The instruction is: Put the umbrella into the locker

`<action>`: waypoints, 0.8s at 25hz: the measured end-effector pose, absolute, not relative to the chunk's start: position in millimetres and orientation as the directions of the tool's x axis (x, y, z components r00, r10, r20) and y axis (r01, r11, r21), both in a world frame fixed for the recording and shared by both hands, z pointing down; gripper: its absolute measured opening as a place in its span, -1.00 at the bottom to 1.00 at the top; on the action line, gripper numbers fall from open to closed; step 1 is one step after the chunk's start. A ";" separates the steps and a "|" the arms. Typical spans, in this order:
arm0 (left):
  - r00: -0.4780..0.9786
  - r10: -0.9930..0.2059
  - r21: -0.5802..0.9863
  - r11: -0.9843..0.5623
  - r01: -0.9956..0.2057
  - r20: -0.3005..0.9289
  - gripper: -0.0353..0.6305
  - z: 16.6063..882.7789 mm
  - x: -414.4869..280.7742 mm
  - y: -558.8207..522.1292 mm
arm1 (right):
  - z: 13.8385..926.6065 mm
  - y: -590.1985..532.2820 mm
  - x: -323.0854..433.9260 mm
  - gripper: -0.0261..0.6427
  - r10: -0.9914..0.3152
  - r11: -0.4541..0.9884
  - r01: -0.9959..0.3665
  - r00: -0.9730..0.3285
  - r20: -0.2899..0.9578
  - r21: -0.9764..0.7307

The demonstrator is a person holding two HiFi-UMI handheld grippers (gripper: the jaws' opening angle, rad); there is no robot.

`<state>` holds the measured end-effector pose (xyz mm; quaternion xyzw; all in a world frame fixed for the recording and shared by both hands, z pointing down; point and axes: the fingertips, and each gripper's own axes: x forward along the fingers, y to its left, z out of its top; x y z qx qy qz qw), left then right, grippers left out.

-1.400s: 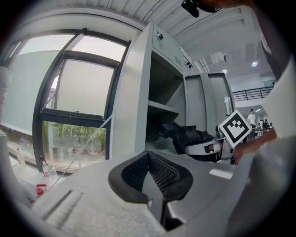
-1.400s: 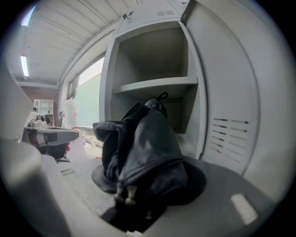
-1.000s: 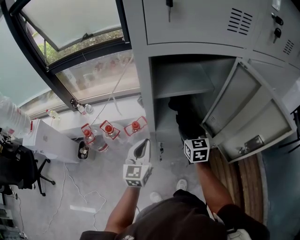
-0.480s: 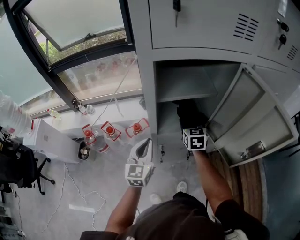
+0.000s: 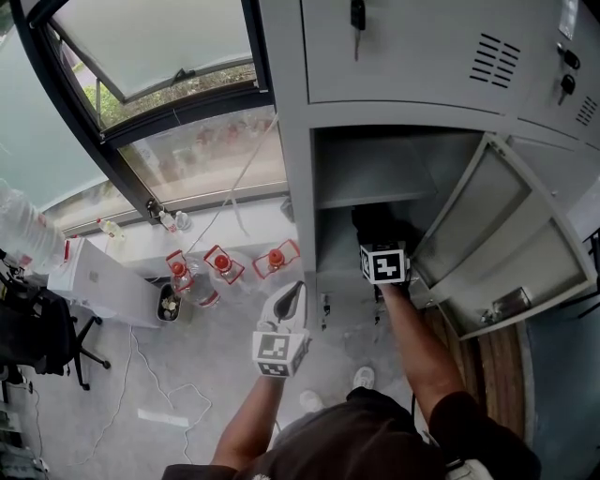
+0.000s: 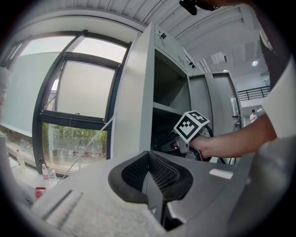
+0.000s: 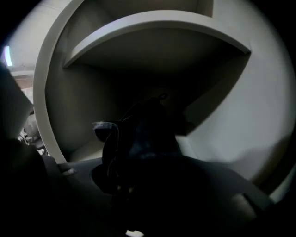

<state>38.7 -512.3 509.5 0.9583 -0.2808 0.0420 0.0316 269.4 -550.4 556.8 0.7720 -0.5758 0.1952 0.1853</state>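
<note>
Right gripper [image 5: 379,240] had gone further up-frame into the locker [image 5: 412,56] vs 1 s before, its cube now just below the shelf [image 5: 375,197]. Left gripper [image 5: 287,300] hadn't shifted.

Right jaws were clamped on the umbrella [image 5: 371,221], a dark folded bundle. It sat inside the lower compartment, under the shelf, in the centre of the head view. The right gripper view was dim, but the umbrella filled the space between the jaws, w/ grey locker walls and the shelf underside around it. Left jaws were together w/ nothing between them, held in mid-frame outside the locker, left of the opening.

Locker was grey metal. Its door [image 5: 506,234] stood swung open at right. A key [image 5: 357,14] hung in the door above, top centre.

Room: big dark-framed window [image 5: 141,56] at upper left, greenery outside. A white sill [image 5: 244,220] ran below it. Red-capped bottles [image 5: 217,262] stood on the floor near the sill, just left of the locker. Floor [image 5: 187,366] was grey and mottled, w/ a thin cable [image 5: 178,394] looping over it at lower left. A white box [image 5: 94,281] and a black chair [image 5: 37,337] were at the left edge.
</note>
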 end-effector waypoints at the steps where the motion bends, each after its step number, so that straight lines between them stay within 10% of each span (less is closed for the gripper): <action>1: 0.839 -0.536 0.038 -0.840 -0.541 0.099 -0.88 510.0 38.6 -511.9 | 558.5 -552.4 270.4 -0.25 -0.811 -0.268 -0.961 0.262 0.523 0.065; 20: 0.824 -0.555 0.061 -0.824 -0.564 0.119 -0.88 521.7 17.3 -507.2 | 582.1 -561.0 273.3 -0.18 -0.700 -0.265 -0.961 0.252 0.668 0.085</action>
